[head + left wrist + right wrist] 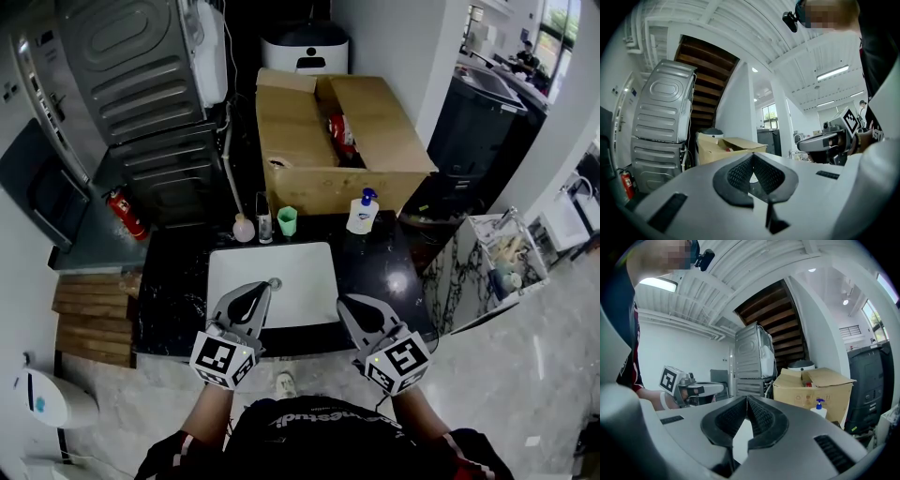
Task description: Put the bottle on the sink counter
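Observation:
A white pump bottle [362, 212] with a blue top stands on the black counter [173, 281] behind the white sink basin [302, 281], at the back right; it also shows in the right gripper view as the pump bottle [818, 409] in front of the cardboard box. Left of it stand a small dark bottle [263, 218], a pale round bottle [244, 228] and a green cup [287, 220]. My left gripper [265, 286] hovers over the basin's front left, shut and empty. My right gripper [343, 302] hovers at the basin's front right, jaws together with nothing between them.
An open cardboard box [330, 141] with a red item inside sits behind the counter. A stacked grey washer and dryer [141, 103] stand at the back left, with a red fire extinguisher [124, 214] beside them. A marble-patterned stand [478, 262] is to the right.

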The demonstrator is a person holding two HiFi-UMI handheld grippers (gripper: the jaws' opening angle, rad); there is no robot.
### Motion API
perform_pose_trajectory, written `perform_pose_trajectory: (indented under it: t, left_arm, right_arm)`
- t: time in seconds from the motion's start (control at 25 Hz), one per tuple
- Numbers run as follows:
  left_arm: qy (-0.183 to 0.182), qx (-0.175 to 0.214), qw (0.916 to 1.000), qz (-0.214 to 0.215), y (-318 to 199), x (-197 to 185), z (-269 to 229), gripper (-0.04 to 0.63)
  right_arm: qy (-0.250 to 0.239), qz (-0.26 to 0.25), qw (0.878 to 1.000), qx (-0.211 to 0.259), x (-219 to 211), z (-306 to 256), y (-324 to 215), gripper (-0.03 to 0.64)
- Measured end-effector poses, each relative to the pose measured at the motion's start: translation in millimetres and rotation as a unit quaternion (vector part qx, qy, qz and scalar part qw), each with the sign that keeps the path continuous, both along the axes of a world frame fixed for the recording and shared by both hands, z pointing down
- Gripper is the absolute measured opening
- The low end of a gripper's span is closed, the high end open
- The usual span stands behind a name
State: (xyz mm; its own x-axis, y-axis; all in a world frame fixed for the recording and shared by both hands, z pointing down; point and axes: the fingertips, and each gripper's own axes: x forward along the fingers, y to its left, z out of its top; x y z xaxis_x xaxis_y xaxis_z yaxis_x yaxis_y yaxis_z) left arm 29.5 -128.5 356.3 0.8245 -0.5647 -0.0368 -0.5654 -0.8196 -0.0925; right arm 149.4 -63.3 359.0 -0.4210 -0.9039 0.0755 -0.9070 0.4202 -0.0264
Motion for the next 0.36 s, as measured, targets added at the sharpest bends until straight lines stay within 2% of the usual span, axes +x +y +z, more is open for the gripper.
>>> perform_pose_trajectory:
  t: [0.36]
  left_arm:
    - [-0.008, 0.005, 0.9999, 0.008, 1.1, 10.4, -4.0, 0.014]
  right_arm:
    - [0.002, -0.002, 1.000, 0.001, 7.0, -1.6, -1.2, 0.040]
